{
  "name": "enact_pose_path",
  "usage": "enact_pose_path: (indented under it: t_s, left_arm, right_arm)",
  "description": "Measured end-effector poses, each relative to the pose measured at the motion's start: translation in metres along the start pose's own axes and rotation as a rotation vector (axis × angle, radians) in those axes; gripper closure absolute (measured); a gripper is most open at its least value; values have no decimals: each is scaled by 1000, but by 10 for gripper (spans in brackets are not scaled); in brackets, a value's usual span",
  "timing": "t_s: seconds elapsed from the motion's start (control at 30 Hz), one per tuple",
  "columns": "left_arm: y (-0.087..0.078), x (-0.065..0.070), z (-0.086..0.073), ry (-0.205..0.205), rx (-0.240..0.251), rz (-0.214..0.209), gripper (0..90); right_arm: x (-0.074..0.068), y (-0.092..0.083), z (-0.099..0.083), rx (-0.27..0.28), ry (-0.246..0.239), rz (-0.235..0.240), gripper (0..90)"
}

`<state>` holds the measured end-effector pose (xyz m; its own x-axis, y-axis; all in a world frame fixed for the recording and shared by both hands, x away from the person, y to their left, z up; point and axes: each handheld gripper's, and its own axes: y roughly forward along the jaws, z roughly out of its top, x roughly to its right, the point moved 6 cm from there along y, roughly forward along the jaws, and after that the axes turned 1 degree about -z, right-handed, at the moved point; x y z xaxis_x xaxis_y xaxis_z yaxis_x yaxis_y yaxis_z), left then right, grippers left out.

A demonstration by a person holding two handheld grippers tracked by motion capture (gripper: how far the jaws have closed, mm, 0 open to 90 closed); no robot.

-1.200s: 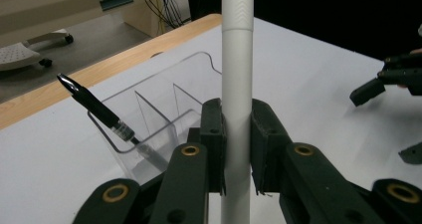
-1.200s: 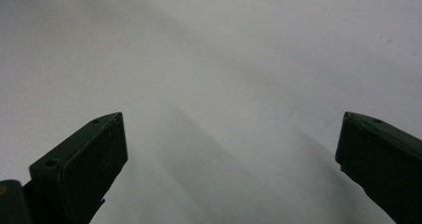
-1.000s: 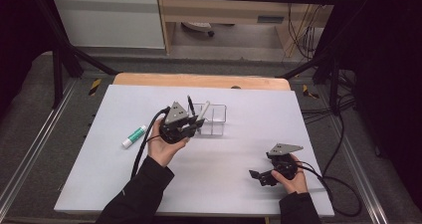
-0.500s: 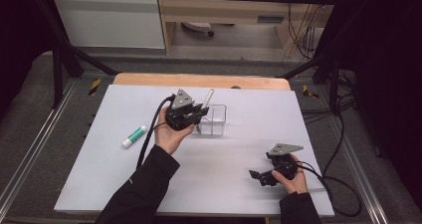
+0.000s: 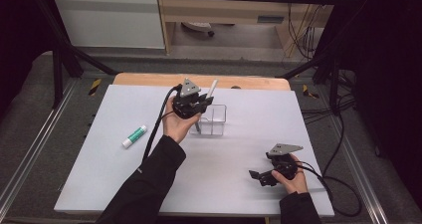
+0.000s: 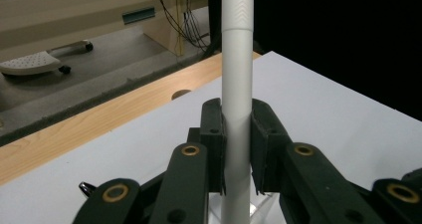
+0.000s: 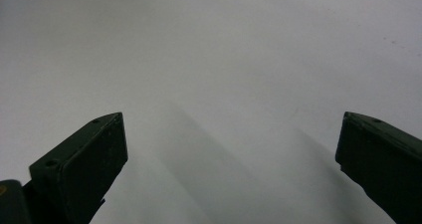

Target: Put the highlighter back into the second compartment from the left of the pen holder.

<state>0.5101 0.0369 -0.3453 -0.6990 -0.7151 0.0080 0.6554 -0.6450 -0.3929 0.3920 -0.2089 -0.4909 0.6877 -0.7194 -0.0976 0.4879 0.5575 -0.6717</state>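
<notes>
From the high view, a slim white cylindrical pen [image 5: 212,90] is seen clamped in the left gripper [image 5: 201,103], tilted a little, its lower end dipping into a clear plastic box-shaped holder [image 5: 215,120] that stands near the far middle of the pale grey table top [image 5: 249,134]. A green-and-white glue stick [image 5: 135,136] lies flat on the table, well apart to the left. The right gripper [image 5: 263,176] is held low over the near right part of the table, nothing between its jaws.

In the left gripper view, the white pen [image 6: 237,84] is shown pinched upright between the two black pads [image 6: 214,144], the jaws drawn in close and pressing on its barrel from both sides; a glint of the clear holder [image 6: 259,209] is visible just below.

In the right gripper view, the jaws stand wide apart over the bare table [image 7: 209,59], with nothing gripped.

As a judgement: the light holder could be tipped or dragged if the pen's tip were caught on a wall or a divider while the pen is being moved sideways. The smooth barrel could also slip or swing in the narrow grip, so that the pen would be dropped outside the holder.
</notes>
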Motion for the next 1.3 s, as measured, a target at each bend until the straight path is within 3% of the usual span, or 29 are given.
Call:
enact_pose_path:
  t_s: [0.4, 0.7, 1.3]
  left_arm:
    - [24, -8, -3, -27, -1, 7, 775]
    - [39, -10, 0, -8, 6, 22, 775]
    - [54, -11, -23, 2, -42, -3, 776]
  right_arm:
    - [0, 1, -1, -2, -2, 1, 6]
    - [0, 1, -1, -3, 0, 3, 6]
    - [-1, 1, -2, -6, -4, 7, 6]
